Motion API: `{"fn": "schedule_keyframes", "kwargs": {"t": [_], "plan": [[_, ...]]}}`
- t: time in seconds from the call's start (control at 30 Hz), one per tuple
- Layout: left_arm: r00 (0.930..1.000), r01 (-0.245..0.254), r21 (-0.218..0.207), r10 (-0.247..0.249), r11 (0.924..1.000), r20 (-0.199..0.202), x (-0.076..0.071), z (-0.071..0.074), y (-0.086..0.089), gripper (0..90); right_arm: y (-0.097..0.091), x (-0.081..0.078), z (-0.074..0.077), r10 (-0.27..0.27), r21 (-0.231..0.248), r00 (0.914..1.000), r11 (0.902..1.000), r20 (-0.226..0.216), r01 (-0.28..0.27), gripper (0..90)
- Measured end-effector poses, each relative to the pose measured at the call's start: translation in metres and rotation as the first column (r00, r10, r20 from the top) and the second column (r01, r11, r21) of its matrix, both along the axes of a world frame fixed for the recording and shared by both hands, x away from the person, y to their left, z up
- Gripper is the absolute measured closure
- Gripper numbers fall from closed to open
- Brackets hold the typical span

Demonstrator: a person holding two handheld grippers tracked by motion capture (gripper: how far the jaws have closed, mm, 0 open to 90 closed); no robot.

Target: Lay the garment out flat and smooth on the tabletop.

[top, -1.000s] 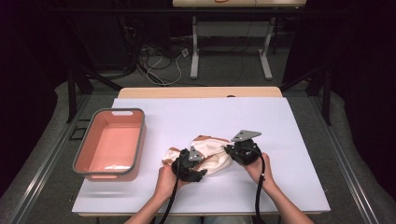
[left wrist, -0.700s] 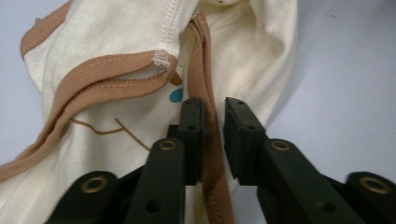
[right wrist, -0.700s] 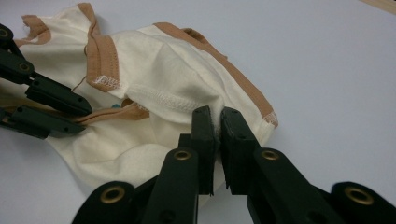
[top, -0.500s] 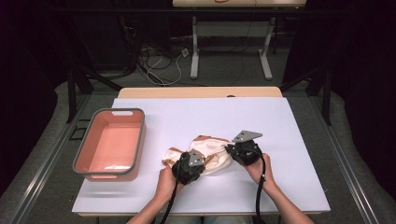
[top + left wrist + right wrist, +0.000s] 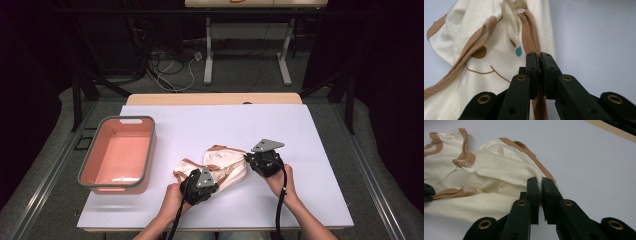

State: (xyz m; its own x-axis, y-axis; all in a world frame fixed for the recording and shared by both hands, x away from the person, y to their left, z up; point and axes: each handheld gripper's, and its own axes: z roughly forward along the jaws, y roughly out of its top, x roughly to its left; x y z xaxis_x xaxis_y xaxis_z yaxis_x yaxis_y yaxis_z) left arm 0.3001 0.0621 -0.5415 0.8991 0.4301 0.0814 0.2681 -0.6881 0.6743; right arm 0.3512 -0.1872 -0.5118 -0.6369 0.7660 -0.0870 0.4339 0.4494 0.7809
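A cream garment with brown trim lies crumpled on the white table, near the front. My left gripper is at its near-left end. In the left gripper view the gripper is shut on the garment's brown trim, which runs down between the pads. The cream cloth with a brown and teal print spreads to the left. My right gripper is at the garment's right end. In the right gripper view the gripper is shut on a stitched cream hem.
A pink basin with a grey rim stands on the table's left side. The table's wooden far edge lies beyond the garment. Desk legs and cables are on the floor behind. Bare table surface extends to the right and far side.
The left gripper has drawn a little toward the near edge and now pinches the brown trim. The right gripper has kept still on the hem.
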Motion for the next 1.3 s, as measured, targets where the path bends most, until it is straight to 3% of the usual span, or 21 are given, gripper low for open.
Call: {"fn": "schedule_keyframes", "kwargs": {"t": [0.23,0.43,0.57,0.63,0.73,0.83,1.1,1.3], "plan": [[0.9999,0.006,0.014,-0.006,0.9999,0.009,0.001,0.006,0.014,85.4,-0.007,-0.001,0.006,-0.024,0.008,0.9997,0.9997,0.002,0.024,85.1],[0.9998,-0.007,0.023,0.007,0.9997,-0.019,0.007,0.002,0.018,83.6,-0.002,0.000,0.001,0.011,0.009,0.9994,0.9999,-0.032,-0.011,84.3],[0.9997,0.013,0.037,-0.012,0.9992,-0.019,0.007,0.003,0.010,70.8,0.000,0.001,-0.002,0.029,0.000,0.9985,0.9996,-0.048,-0.029,82.7],[0.9997,0.008,0.038,-0.007,0.9993,-0.022,0.007,0.004,0.005,59.4,0.000,0.002,-0.003,0.033,-0.003,0.9981,0.9994,-0.051,-0.033,82.1],[0.9999,-0.014,0.001,0.014,0.9999,-0.009,0.005,0.007,-0.004,48.9,0.000,0.002,-0.005,0.041,0.001,0.9972,0.9991,-0.062,-0.041,80.7],[0.9997,-0.018,-0.016,0.018,0.9997,0.018,0.002,0.009,-0.018,43.8,0.001,0.003,-0.006,0.045,-0.001,0.9966,0.9990,-0.070,-0.045,78.7],[0.9985,-0.041,0.016,0.040,0.9990,0.038,0.005,0.000,-0.042,45.7,0.001,0.006,-0.009,0.039,0.000,0.9945,0.9992,-0.097,-0.040,71.9],[0.9973,-0.036,0.047,0.033,0.9982,0.065,0.007,-0.009,-0.053,67.9,0.002,0.009,-0.012,0.047,-0.001,0.9915,0.9989,-0.121,-0.047,69.3]]}}
